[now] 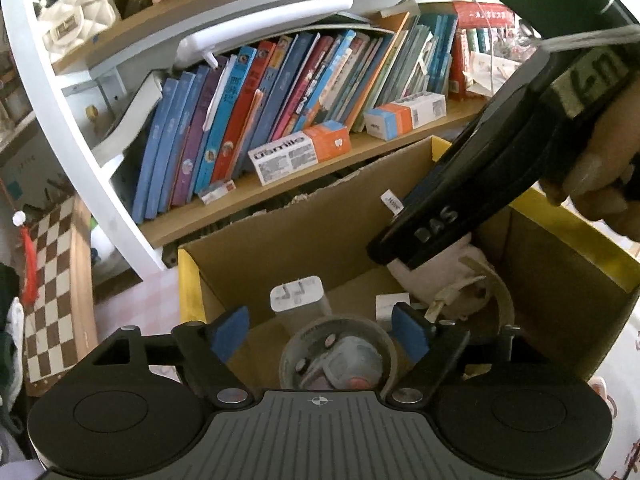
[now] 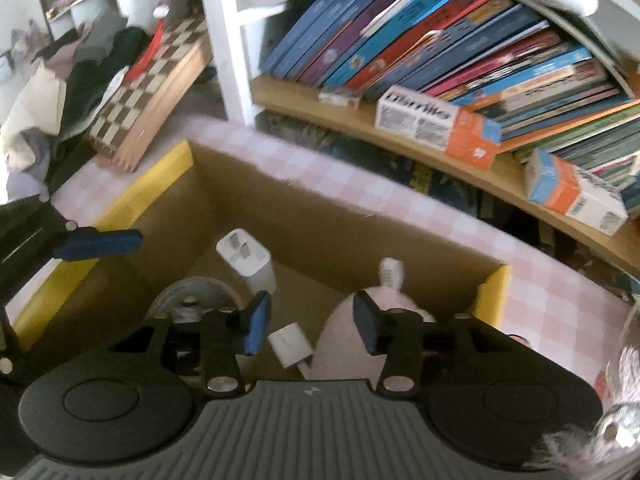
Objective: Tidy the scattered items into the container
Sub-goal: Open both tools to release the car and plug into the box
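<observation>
Hovering wide apart and empty over the cardboard box (image 1: 304, 236): left gripper (image 1: 320, 330) and right gripper (image 2: 312, 326), above white charger (image 2: 248, 258) and tape roll (image 1: 338, 354).

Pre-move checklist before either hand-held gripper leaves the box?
1. Left hand-held gripper open, holding nothing: ok.
2. Right hand-held gripper open, holding nothing: ok.
3. White charger inside the cardboard box: ok.
4. Tape roll inside the box: ok.
5. Pink pouch inside the box: ok.
6. No items left outside the box: cannot tell.
</observation>
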Available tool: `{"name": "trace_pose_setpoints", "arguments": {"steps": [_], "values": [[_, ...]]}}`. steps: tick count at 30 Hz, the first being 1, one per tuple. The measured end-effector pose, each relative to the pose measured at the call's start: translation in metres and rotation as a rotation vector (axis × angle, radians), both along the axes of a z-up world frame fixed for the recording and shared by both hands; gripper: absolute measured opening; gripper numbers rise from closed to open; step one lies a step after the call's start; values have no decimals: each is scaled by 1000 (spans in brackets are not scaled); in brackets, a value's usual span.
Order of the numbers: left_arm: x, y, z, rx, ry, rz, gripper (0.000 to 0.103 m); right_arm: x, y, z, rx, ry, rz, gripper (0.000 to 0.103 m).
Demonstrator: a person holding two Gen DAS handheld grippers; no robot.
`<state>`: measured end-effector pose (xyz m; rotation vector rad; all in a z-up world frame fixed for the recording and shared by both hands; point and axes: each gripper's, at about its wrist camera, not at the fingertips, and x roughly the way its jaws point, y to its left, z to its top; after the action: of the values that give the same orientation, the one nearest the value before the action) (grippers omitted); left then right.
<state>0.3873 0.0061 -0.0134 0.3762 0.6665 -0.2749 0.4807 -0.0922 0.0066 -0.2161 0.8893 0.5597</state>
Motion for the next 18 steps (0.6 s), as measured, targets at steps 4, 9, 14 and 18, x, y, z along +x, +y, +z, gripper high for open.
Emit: {"name": "trace_pose_setpoints", "arguments": {"steps": [4, 9, 14, 18], "values": [[-7, 0, 11, -8, -32, -9, 82, -9, -11, 11, 15, -23, -25, 49], [-21, 2, 34, -25, -101, -15, 86, -25, -20, 29, 50, -62, -43, 51], [-38, 5, 61, -54, -174, -11, 89, -48, -19, 53, 97, -117, -33, 52], [-58, 10, 81, -81, -229, -5, 91, -70, -19, 68, 128, -151, -25, 57]]}}
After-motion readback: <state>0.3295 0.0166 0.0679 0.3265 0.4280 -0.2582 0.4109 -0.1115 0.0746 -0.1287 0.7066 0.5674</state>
